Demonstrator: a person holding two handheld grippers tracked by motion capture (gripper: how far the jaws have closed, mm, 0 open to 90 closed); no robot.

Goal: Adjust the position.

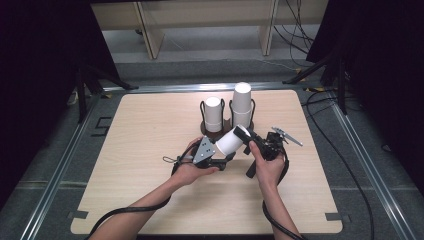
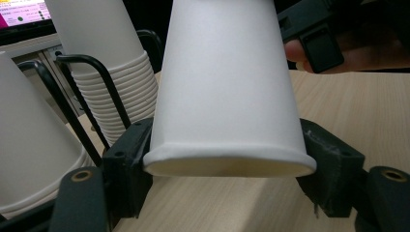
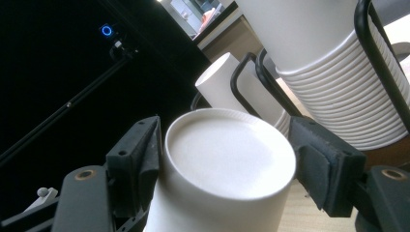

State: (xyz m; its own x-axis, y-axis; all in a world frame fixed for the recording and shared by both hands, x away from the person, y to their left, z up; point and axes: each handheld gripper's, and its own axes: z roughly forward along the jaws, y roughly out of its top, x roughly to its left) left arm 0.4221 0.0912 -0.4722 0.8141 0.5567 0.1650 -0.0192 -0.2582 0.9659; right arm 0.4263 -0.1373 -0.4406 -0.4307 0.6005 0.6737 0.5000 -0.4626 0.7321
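A white paper cup (image 1: 230,141) lies tilted between my two grippers above the table's middle. My left gripper (image 1: 221,150) holds it at the wide mouth; in the left gripper view both jaws press on the cup's (image 2: 227,96) rolled rim, so the left gripper (image 2: 227,169) is shut on it. My right gripper (image 1: 246,135) comes in from the right at the cup's closed bottom. In the right gripper view that round bottom (image 3: 229,154) sits between the jaws of the right gripper (image 3: 227,159), whose pads stand just beside it without pressing.
Behind the grippers a black wire rack (image 1: 220,127) holds two stacks of white cups, a shorter one (image 1: 213,114) at left and a taller one (image 1: 241,102) at right. The wooden table (image 1: 140,130) spreads to either side. Cables trail off its front edge.
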